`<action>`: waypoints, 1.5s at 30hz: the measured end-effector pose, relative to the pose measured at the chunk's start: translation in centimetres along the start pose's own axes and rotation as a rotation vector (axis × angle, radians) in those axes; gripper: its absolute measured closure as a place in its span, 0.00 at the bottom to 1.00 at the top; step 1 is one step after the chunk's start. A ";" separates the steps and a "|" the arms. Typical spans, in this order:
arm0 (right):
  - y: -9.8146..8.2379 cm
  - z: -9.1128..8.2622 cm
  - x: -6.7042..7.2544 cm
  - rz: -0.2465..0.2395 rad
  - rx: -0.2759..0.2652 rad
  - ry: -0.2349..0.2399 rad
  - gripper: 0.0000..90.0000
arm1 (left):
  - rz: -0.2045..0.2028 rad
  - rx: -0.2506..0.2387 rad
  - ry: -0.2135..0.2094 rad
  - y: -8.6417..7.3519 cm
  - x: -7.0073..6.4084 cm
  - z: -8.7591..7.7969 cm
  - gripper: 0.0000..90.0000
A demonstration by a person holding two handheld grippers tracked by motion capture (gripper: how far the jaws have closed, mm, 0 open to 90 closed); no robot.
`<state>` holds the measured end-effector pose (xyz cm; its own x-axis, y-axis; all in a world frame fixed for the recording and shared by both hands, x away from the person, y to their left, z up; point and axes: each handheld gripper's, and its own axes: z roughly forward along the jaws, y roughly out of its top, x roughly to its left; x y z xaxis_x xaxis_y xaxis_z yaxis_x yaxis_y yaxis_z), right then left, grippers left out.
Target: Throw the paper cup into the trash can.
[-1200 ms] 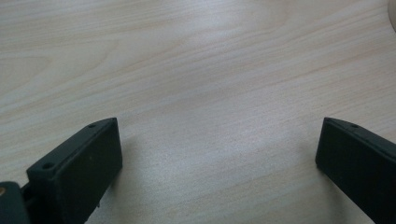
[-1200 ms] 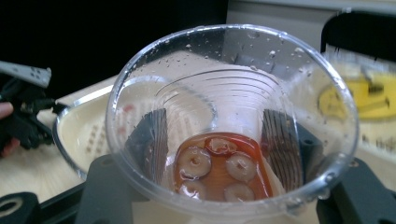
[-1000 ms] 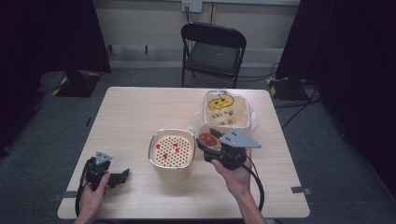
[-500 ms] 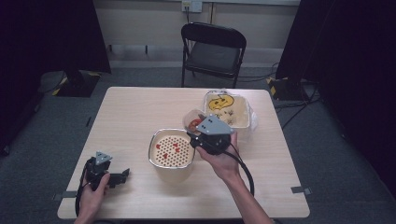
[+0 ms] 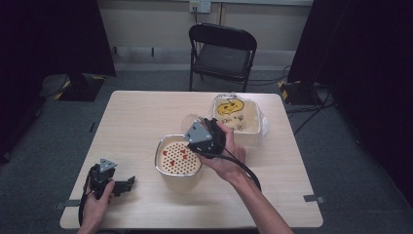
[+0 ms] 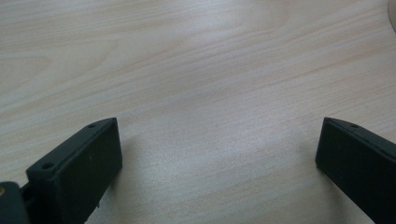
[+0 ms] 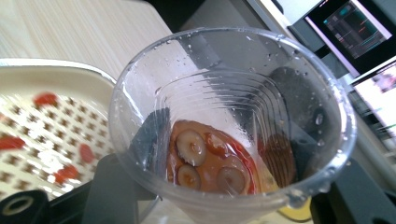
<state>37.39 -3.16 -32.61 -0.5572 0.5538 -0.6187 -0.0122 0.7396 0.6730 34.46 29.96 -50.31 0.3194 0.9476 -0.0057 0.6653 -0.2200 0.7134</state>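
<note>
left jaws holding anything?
No. In the left gripper view the left gripper has its jaws standing wide apart over the bare wooden table, with nothing between them.

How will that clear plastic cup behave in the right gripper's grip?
The clear plastic cup looks thin-walled, so it probably flexes under the right gripper. Droplets on its wall suggest it's slippery. With wet fruit inside, it's likely light but spill-prone over the strainer bowl.

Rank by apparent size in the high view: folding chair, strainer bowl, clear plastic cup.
1. Folding chair, largest, though farthest from the camera.
2. Strainer bowl.
3. Clear plastic cup, smallest, partly hidden behind the right gripper.
</note>
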 end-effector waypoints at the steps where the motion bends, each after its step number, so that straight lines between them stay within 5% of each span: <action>1: 0.1 0.1 0.2 -0.027 0.008 -0.008 0.51 | 0.000 0.000 0.000 0.0 0.0 0.0 0.00; 11: 0.6 1.5 2.5 -0.307 0.102 -0.092 0.53 | 0.000 0.000 0.000 0.0 0.0 0.0 0.00; 12: 0.6 1.5 2.5 -0.307 0.102 -0.092 0.53 | 0.000 0.000 0.000 0.0 0.0 0.0 0.00; 15: 0.7 1.8 3.4 -0.472 0.128 -0.161 0.53 | 0.001 0.000 0.001 0.0 0.0 0.0 0.00; 17: 0.6 1.8 3.7 -0.489 0.138 -0.173 0.53 | 0.000 0.000 0.001 0.0 0.0 0.0 0.00; 21: 0.6 2.0 4.1 -0.619 0.169 -0.224 0.54 | 0.001 0.000 0.001 0.0 0.0 0.0 0.00; 29: 0.4 2.2 4.8 -0.730 0.205 -0.271 0.54 | 0.001 0.000 0.001 0.0 0.0 0.0 0.00; 31: 0.3 2.3 5.1 -0.817 0.205 -0.303 0.54 | 0.000 0.000 0.000 0.0 0.0 0.0 0.00; 33: 0.4 2.4 5.1 -0.830 0.209 -0.306 0.54 | 0.000 0.000 0.001 0.0 0.0 0.0 0.00; 45: -0.2 2.6 6.0 -1.102 0.252 -0.434 0.54 | 0.000 0.001 0.000 0.0 0.0 0.0 0.00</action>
<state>36.22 1.02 -37.59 -0.0240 -0.3739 -0.9271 -0.1161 0.9222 -0.3689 34.46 29.96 -50.30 0.3193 0.9476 -0.0055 0.6659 -0.2202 0.7128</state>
